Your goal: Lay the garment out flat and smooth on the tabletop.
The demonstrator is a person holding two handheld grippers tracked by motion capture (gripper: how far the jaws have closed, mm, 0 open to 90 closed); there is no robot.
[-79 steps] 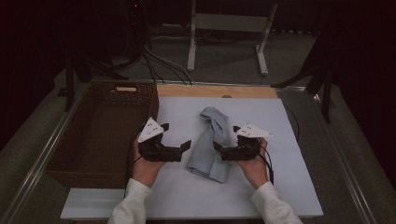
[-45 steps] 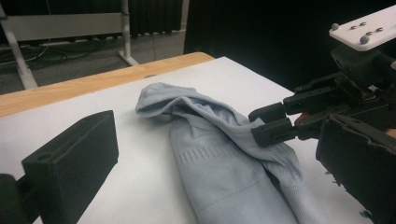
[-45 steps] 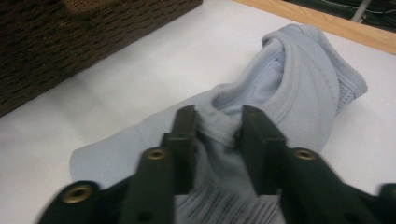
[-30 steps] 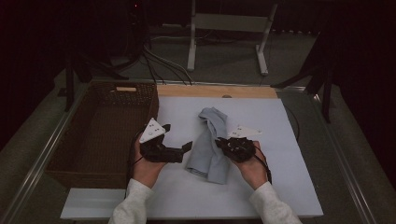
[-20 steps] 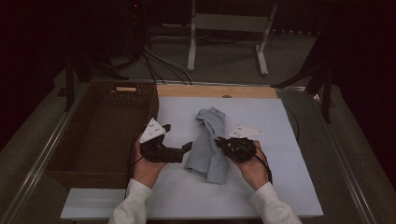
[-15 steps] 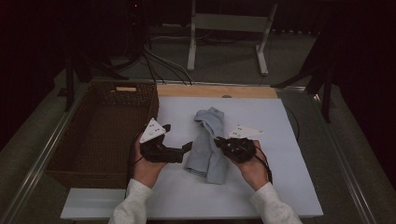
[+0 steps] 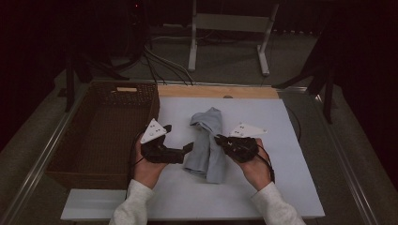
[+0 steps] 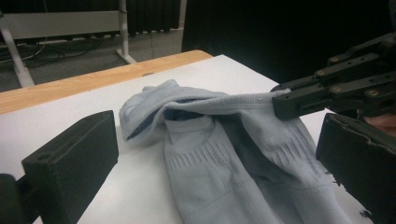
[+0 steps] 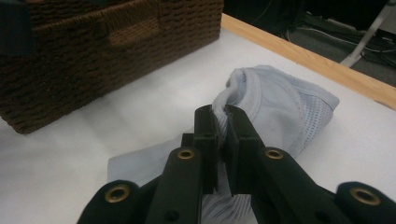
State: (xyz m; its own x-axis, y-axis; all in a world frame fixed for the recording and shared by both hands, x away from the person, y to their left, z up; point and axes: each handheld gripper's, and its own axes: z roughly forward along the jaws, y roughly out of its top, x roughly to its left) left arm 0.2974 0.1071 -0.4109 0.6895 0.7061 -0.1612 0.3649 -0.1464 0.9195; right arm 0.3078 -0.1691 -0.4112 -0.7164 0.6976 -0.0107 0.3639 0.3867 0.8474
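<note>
Pale-blue ribbed socks point(image 7: 205, 146) lie mid-frame on the white table point(image 7: 281, 187), long axis top to bottom between my two hands; my right gripper point(image 7: 220, 139) is the nearer, jaws pressed together on a fold of the upper sock's edge. My left gripper point(image 7: 187, 148) sits just beside the pile's left side, jaws spread and holding nothing. Fabric is limp and bunched at the top end, wicker basket point(image 7: 84, 161) at frame left.
</note>
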